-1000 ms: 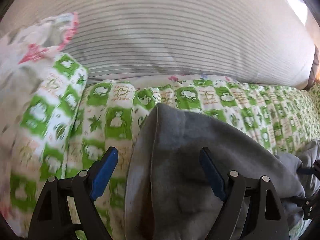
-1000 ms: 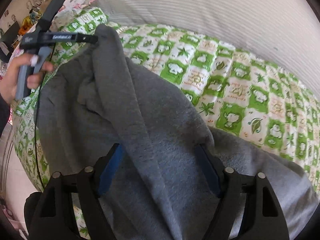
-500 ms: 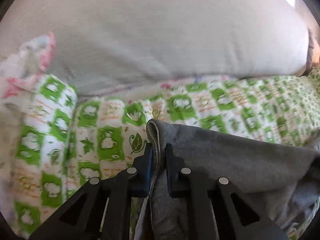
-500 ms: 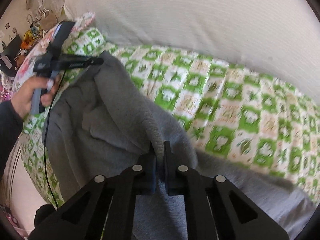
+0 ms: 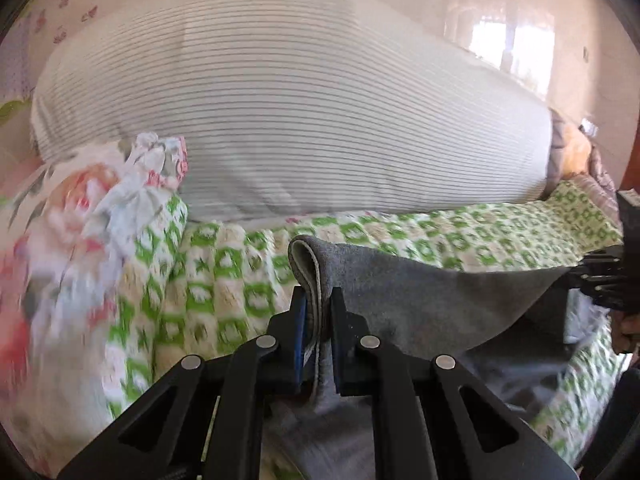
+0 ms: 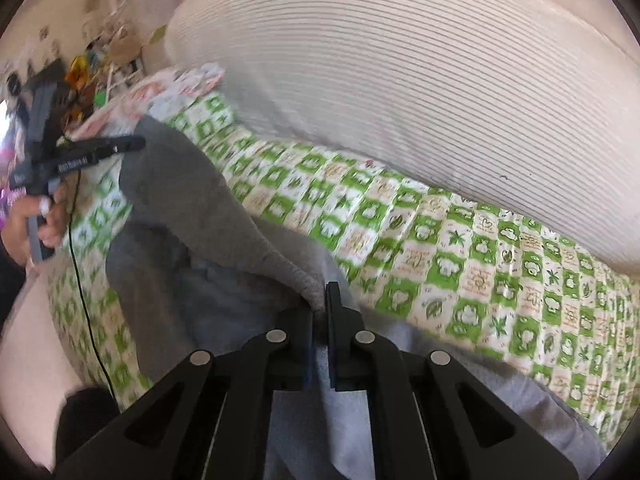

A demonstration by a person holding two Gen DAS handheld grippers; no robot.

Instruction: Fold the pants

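Note:
Grey pants (image 5: 432, 300) lie on a green-and-white patterned quilt (image 5: 224, 280). My left gripper (image 5: 318, 312) is shut on a folded edge of the pants at one end and holds it lifted. My right gripper (image 6: 319, 312) is shut on the same edge of the pants (image 6: 192, 200) at the other end. The edge stretches raised between the two grippers. The left gripper shows at the far left of the right wrist view (image 6: 132, 145), and the right gripper shows at the right edge of the left wrist view (image 5: 576, 276). The rest of the pants hangs and lies below.
A large white striped bolster (image 5: 304, 120) runs along the back of the bed, also in the right wrist view (image 6: 420, 80). A floral pillow (image 5: 80, 216) lies at the left. A cluttered shelf (image 6: 92, 64) stands far left. A black cable (image 6: 86, 300) hangs from the left gripper.
Both grippers went from open around the pants to shut on them, then rose, lifting the grey edge off the quilt and stretching it between them.

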